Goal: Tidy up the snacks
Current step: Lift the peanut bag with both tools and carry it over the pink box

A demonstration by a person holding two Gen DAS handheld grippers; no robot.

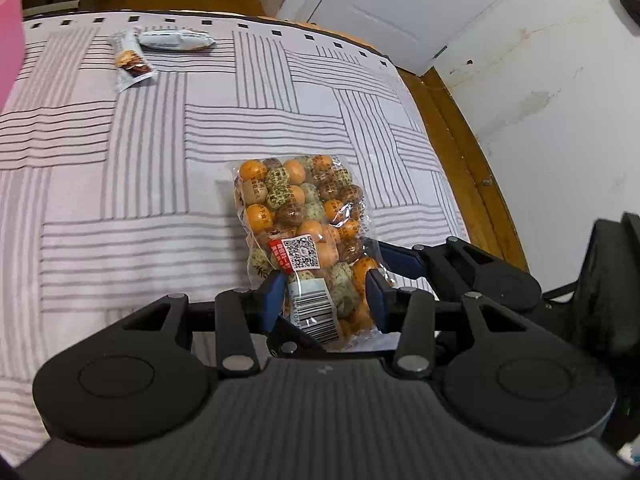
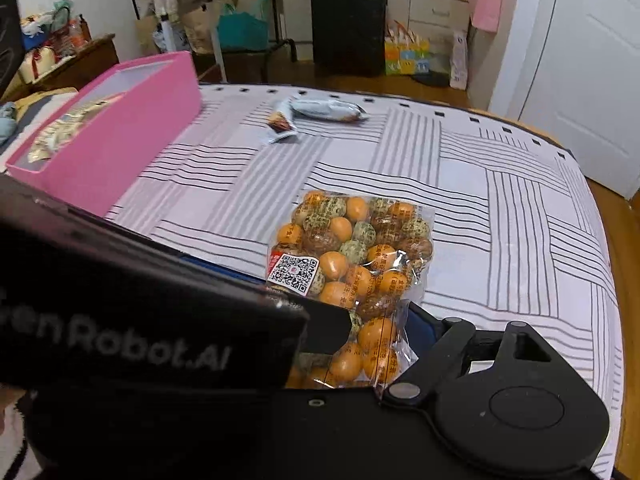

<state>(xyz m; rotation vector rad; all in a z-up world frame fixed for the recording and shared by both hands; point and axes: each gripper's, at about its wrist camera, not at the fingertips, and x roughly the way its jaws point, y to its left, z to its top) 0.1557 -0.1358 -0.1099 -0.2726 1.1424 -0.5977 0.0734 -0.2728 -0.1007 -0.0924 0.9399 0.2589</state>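
So both grippers are on the bag of wrapped candies (image 1: 300, 224), center of frame on the striped bedcover (image 1: 120, 184). Left gripper (image 1: 326, 294) is partly closed w/ pads pinching the bag's near end; right gripper (image 2: 380, 344) looks clamped too, tho one finger's hidden. Imo lift evenly, the plastic's slippery. Pink box (image 2: 120, 136) sits upper left; snack bar (image 2: 280, 124) and silver packet (image 2: 326, 110) near it, nothing blocking.

the snack bag (image 1: 300, 236) lies on the tabletop (image 1: 120, 200), its near end between the jaws of the left gripper (image 1: 326, 294). two small packets (image 1: 160, 50) lie touching at the far edge, right of the box (image 2: 120, 128).
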